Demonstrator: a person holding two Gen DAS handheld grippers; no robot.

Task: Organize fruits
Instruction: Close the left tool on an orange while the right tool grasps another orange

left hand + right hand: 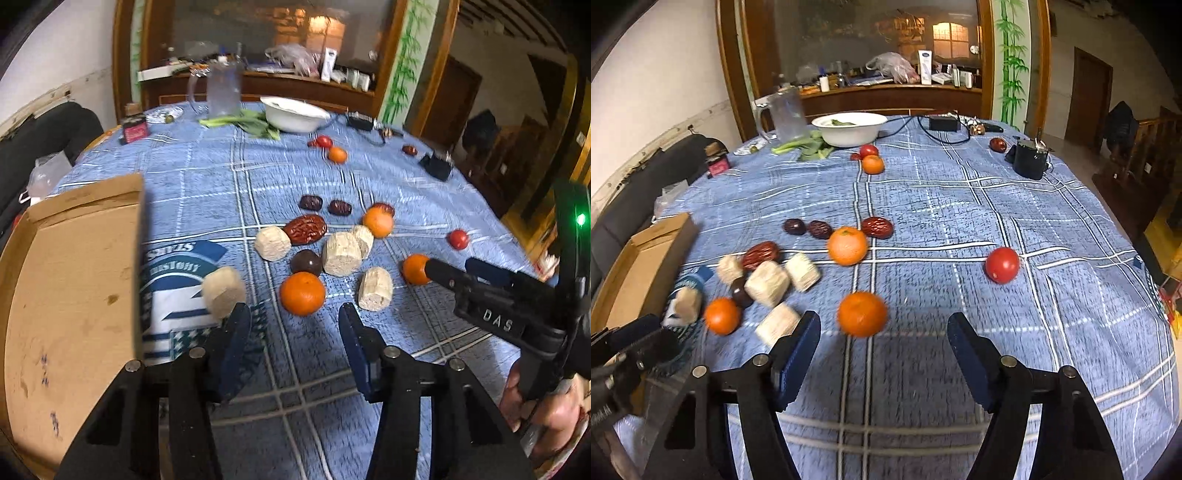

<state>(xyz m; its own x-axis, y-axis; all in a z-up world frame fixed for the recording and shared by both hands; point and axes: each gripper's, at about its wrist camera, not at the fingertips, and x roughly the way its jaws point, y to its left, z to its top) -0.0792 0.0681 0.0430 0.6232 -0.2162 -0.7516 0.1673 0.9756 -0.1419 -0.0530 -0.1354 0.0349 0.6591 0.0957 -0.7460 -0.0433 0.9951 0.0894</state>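
Note:
Fruit lies scattered on a blue checked tablecloth (960,206): oranges, wrinkled red dates (306,229), pale beige chunks (341,254), a dark round fruit (306,262) and a red tomato (1002,264). My left gripper (293,325) is open just short of one orange (303,293), with nothing between its fingers. My right gripper (884,328) is open too; another orange (862,314) sits just ahead of its fingertips, untouched. In the left wrist view the right gripper's tips (448,271) reach that same orange (414,269). A beige chunk (223,291) lies beside the left finger.
An open cardboard box (66,280) stands at the left table edge. At the far side are a white bowl (849,127), green leaves (809,147), a clear jug (785,114), an orange beside a tomato (872,164), a black box (1030,158) and cables.

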